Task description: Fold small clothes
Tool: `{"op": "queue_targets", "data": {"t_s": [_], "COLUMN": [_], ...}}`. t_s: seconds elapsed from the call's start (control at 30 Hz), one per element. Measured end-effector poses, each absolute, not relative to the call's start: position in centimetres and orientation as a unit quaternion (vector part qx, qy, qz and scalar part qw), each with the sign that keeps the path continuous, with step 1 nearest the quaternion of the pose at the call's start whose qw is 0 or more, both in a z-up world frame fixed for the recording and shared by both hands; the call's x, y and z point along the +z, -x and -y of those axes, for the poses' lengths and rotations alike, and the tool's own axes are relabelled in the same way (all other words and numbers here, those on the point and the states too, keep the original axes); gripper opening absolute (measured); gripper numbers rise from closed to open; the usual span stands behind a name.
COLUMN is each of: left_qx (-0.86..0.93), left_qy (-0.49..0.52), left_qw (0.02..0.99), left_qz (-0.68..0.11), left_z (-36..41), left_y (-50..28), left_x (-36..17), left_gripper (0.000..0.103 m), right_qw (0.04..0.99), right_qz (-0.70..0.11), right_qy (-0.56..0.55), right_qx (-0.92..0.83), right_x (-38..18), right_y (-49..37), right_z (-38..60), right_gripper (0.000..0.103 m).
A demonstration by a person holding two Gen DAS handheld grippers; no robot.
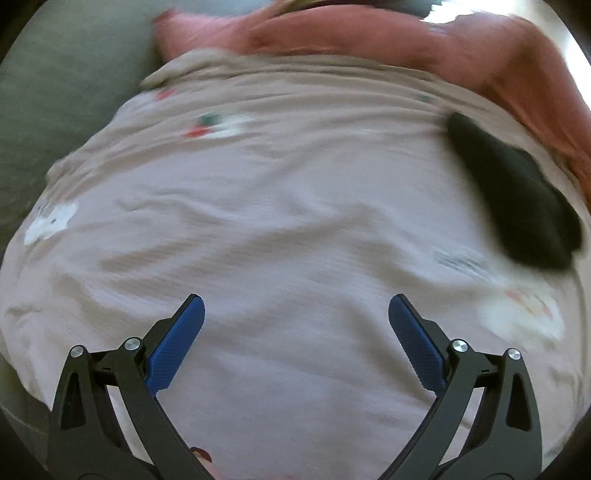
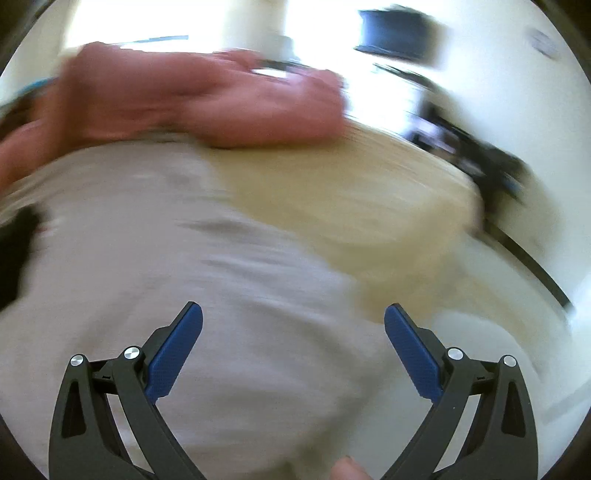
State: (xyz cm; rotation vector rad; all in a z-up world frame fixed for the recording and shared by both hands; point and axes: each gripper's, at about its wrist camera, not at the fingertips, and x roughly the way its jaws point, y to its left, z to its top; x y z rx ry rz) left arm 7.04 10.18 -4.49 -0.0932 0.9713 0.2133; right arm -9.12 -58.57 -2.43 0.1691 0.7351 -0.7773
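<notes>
Grey-green upholstery lay under a pale beige printed garment, spread almost flat and filling the left wrist view. Behind it sat a crumpled pink garment, touching its far edge. Both views were blurred. Left gripper and right gripper hovered over the beige cloth, jaws spread wide, holding nothing.
</notes>
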Motion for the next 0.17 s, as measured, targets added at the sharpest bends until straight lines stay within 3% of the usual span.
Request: {"op": "queue_targets", "data": {"t_s": [0.17], "left_qx": [0.201], "left_qy": [0.11], "left_qw": [0.862], "left_qz": [-0.452], "left_z": [-23.0], "left_y": [-11.4], "left_x": [-3.6], "left_gripper": [0.093], "right_qw": [0.74], "right_qz": [-0.384], "right_qy": [-0.192], "right_qx": [-0.517], "right_x": [-6.6], "right_y": [16.6], "right_z": [70.1], "right_gripper": [0.098]}}
